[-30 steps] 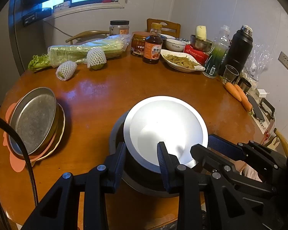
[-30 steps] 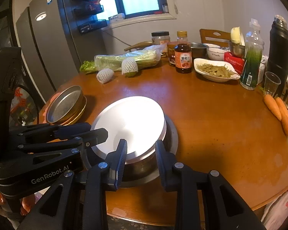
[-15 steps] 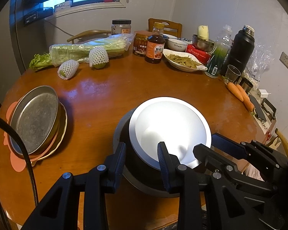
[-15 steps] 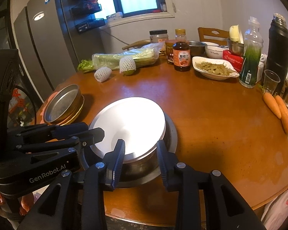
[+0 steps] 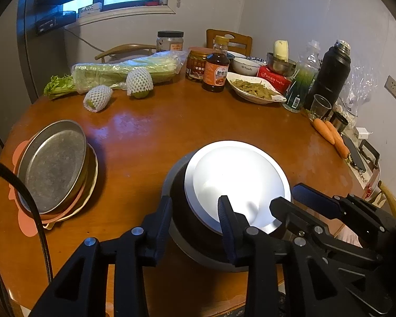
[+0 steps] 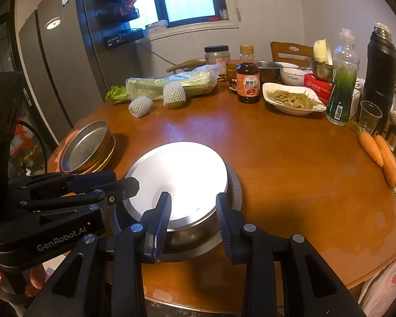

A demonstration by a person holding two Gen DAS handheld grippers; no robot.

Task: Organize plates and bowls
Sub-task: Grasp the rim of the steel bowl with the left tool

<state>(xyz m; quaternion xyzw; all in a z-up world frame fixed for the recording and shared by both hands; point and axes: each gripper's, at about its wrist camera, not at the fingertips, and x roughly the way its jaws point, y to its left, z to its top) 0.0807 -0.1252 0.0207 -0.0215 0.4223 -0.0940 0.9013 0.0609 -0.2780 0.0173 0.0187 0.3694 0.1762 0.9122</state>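
Note:
A shiny steel bowl (image 5: 237,177) sits nested in a darker steel bowl (image 5: 187,227) on the round wooden table (image 5: 171,121), near its front edge. My left gripper (image 5: 195,216) is open, its fingers straddling the near left rim of the stack. My right gripper (image 6: 192,214) is open, its fingers straddling the near right rim of the same stack (image 6: 182,179). A stack of metal and yellow plates on a pink mat (image 5: 52,169) lies at the table's left, also seen in the right wrist view (image 6: 87,150).
At the back of the table are bagged celery (image 5: 124,71), two netted fruits (image 5: 140,83), a sauce bottle (image 5: 216,68), jars, a dish of food (image 5: 256,89), bowls, a black thermos (image 5: 330,76), a cup and carrots (image 5: 330,134). A fridge (image 6: 52,66) stands at the left.
Both grippers have shifted slightly nearer and lower around the nested bowls. Both stay open; the bowls have not moved on the table.

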